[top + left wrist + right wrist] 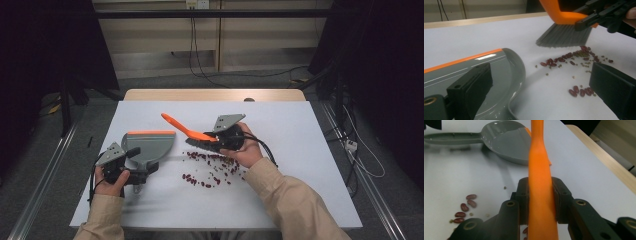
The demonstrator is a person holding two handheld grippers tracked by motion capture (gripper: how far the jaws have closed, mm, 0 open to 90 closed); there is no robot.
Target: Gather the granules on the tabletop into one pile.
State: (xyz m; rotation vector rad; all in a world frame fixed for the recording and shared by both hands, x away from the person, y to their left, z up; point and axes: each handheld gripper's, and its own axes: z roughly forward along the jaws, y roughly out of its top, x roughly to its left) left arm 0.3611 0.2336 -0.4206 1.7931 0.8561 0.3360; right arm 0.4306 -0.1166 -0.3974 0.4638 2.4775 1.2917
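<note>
The scattered beans [212, 170] lie on the white table [300, 200] in a loose band running from about 10 o'clock to 5 o'clock across the middle of the high view, dark red ones mixed with small greenish ones. The brush [192, 134] stands just above the upper end of that band, its grey bristles at the near side and its orange handle slanting away toward 10 o'clock. The right gripper [540, 195] has its jaws closed on that handle, one jaw on each flat side, as the right gripper view shows. The dustpan [147, 146] lies at 9 o'clock from the beans, near but apart from them, its orange lip on the far edge and its rounded side facing the beans. The left gripper [120, 172] is at the pan's handle end; in the left gripper view its jaws stand wide, one over the pan and one over the beans, and I cannot tell whether they grip the handle. The sweep would likely have to run toward 9 o'clock, and the pan's open lip does not seem to face the pile yet.
</note>
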